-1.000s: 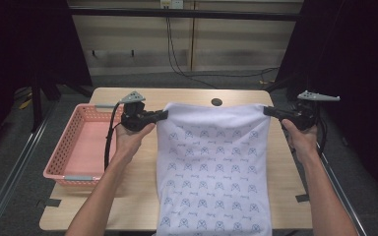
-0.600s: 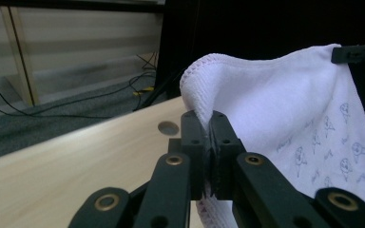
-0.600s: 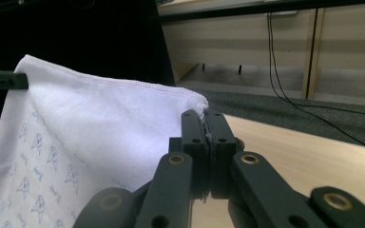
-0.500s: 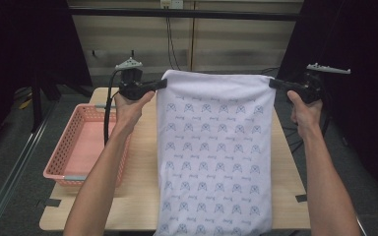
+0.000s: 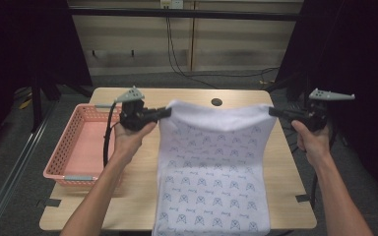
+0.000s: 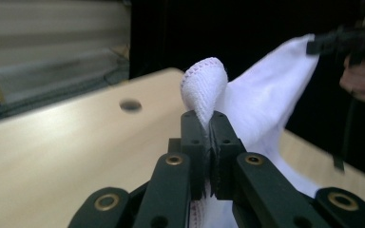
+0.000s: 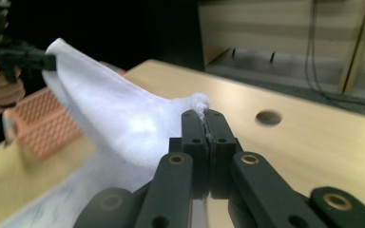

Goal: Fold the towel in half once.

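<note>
High view alone shows printed towel (image 5: 211, 167) pinched by left tool (image 5: 166, 112) and right tool (image 5: 272, 111)

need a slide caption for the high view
Both grippers, left and right, hold a patterned white cloth by its corners above the table.

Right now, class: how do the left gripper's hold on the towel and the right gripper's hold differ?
The left gripper has a thick fold of towel bulging past its tips; the right gripper shows just a small nub. The left gripper sits over the tabletop beside the pink basket; the right gripper is at the table's right edge. Both are shut on top corners, at similar height.
</note>
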Motion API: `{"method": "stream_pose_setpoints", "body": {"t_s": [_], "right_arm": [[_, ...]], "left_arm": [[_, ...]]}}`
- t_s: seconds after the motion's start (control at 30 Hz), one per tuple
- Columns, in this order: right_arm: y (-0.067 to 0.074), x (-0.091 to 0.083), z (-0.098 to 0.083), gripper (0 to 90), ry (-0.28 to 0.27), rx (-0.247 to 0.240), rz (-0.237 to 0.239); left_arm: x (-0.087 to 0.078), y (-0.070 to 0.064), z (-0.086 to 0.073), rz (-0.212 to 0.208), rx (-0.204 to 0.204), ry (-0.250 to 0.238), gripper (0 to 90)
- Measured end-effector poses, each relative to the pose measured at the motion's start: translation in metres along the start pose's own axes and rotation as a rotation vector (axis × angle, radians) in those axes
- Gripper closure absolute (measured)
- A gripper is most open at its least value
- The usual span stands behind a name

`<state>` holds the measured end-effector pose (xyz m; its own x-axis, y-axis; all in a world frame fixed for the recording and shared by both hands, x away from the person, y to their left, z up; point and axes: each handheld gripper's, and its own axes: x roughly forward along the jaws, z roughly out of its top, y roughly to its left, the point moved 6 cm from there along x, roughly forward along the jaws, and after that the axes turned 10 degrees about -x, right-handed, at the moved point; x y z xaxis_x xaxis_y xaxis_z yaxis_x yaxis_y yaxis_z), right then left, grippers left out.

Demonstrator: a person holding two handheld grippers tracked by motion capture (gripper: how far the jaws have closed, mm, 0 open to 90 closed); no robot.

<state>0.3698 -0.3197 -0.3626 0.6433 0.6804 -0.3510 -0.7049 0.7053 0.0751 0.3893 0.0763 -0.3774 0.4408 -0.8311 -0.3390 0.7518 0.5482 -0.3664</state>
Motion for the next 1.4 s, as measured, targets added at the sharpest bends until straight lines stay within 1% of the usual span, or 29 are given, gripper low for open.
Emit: {"method": "stream_pose_setpoints", "body": {"t_s": [0.03, 0.07, 0.1, 0.13, 0.17, 0.2, 0.37, 0.47, 0.5, 0.53, 0.57, 0.6, 0.63, 0.67, 0.7, 0.73, 0.77, 0.83, 0.87, 0.9, 0.93, 1.0, 1.07, 1.13, 1.17, 1.23, 1.3, 1.37, 1.4], "right_arm": [[0.008, -0.003, -0.007, 89.0, 0.013, -0.005, 0.012], [0.017, -0.006, -0.015, 89.0, 0.03, -0.008, 0.026], [0.026, -0.009, -0.024, 88.9, 0.047, -0.016, 0.047], [0.036, -0.013, -0.036, 88.9, 0.077, -0.025, 0.053], [0.043, -0.016, -0.046, 88.9, 0.095, -0.027, 0.056], [0.049, -0.02, -0.055, 88.9, 0.107, -0.017, 0.068], [0.077, -0.038, -0.09, 88.9, 0.146, 0.011, 0.091], [0.097, -0.044, -0.115, 89.0, 0.209, 0.03, 0.117], [0.102, -0.045, -0.122, 89.0, 0.229, 0.034, 0.122], [0.108, -0.046, -0.133, 88.9, 0.258, 0.036, 0.124], [0.113, -0.047, -0.141, 89.0, 0.282, 0.047, 0.132], [0.116, -0.048, -0.148, 88.9, 0.297, 0.053, 0.128], [0.118, -0.05, -0.154, 88.9, 0.299, 0.068, 0.128], [0.121, -0.051, -0.159, 88.9, 0.305, 0.083, 0.134], [0.124, -0.051, -0.164, 89.0, 0.312, 0.085, 0.135], [0.124, -0.051, -0.164, 89.0, 0.312, 0.085, 0.135], [0.128, -0.048, -0.172, 88.9, 0.326, 0.095, 0.156], [0.13, -0.043, -0.182, 89.0, 0.366, 0.106, 0.166], [0.13, -0.043, -0.182, 89.0, 0.366, 0.106, 0.166], [0.13, -0.042, -0.185, 88.9, 0.391, 0.109, 0.162], [0.129, -0.041, -0.192, 89.0, 0.408, 0.137, 0.177], [0.129, -0.04, -0.195, 88.9, 0.422, 0.141, 0.182], [0.131, -0.034, -0.201, 88.9, 0.467, 0.116, 0.184], [0.131, -0.033, -0.202, 88.9, 0.475, 0.112, 0.185], [0.132, -0.027, -0.205, 88.9, 0.512, 0.105, 0.186], [0.132, -0.024, -0.205, 89.0, 0.521, 0.099, 0.183], [0.13, -0.023, -0.206, 89.0, 0.521, 0.093, 0.178], [0.126, -0.022, -0.206, 89.1, 0.52, 0.093, 0.16], [0.125, -0.021, -0.205, 89.1, 0.523, 0.086, 0.145]], "left_arm": [[-0.002, -0.004, -0.011, -0.013, 0.0, 0.012, 86.9], [-0.004, -0.007, -0.023, -0.011, -0.006, 0.027, 86.9], [-0.004, -0.007, -0.023, -0.011, -0.006, 0.027, 86.9], [-0.011, -0.012, -0.047, -0.022, -0.012, 0.058, 86.9], [-0.014, -0.015, -0.057, -0.022, -0.015, 0.076, 86.9], [-0.017, -0.018, -0.066, -0.03, -0.011, 0.091, 86.9], [-0.035, -0.034, -0.101, -0.051, -0.041, 0.13, 86.8], [-0.041, -0.039, -0.129, -0.048, -0.068, 0.176, 86.7], [-0.044, -0.04, -0.141, -0.058, -0.091, 0.204, 86.7], [-0.045, -0.041, -0.15, -0.042, -0.081, 0.225, 86.7], [-0.045, -0.041, -0.15, -0.042, -0.081, 0.225, 86.7], [-0.045, -0.041, -0.158, -0.027, -0.078, 0.25, 86.7], [-0.049, -0.042, -0.172, -0.024, -0.106, 0.268, 86.7], [-0.049, -0.042, -0.172, -0.024, -0.106, 0.268, 86.7], [-0.047, -0.042, -0.186, -0.022, -0.117, 0.311, 86.6], [-0.047, -0.042, -0.186, -0.022, -0.117, 0.311, 86.6], [-0.045, -0.04, -0.194, -0.01, -0.115, 0.348, 86.6], [-0.044, -0.041, -0.196, -0.017, -0.127, 0.354, 86.6], [-0.044, -0.041, -0.196, -0.017, -0.127, 0.354, 86.6], [-0.043, -0.041, -0.2, 0.002, -0.112, 0.375, 86.6], [-0.042, -0.04, -0.202, 0.004, -0.107, 0.39, 86.6], [-0.039, -0.038, -0.205, -0.001, -0.117, 0.41, 86.6], [-0.037, -0.036, -0.209, 0.003, -0.124, 0.429, 86.4], [-0.036, -0.036, -0.211, 0.005, -0.121, 0.436, 86.3], [-0.034, -0.036, -0.212, 0.011, -0.121, 0.445, 86.4], [-0.033, -0.035, -0.212, 0.014, -0.125, 0.445, 86.6], [-0.032, -0.032, -0.211, 0.049, -0.126, 0.434, 86.8], [-0.029, -0.029, -0.21, 0.049, -0.136, 0.437, 87.0], [-0.026, -0.026, -0.207, 0.066, -0.122, 0.436, 87.1]]}}
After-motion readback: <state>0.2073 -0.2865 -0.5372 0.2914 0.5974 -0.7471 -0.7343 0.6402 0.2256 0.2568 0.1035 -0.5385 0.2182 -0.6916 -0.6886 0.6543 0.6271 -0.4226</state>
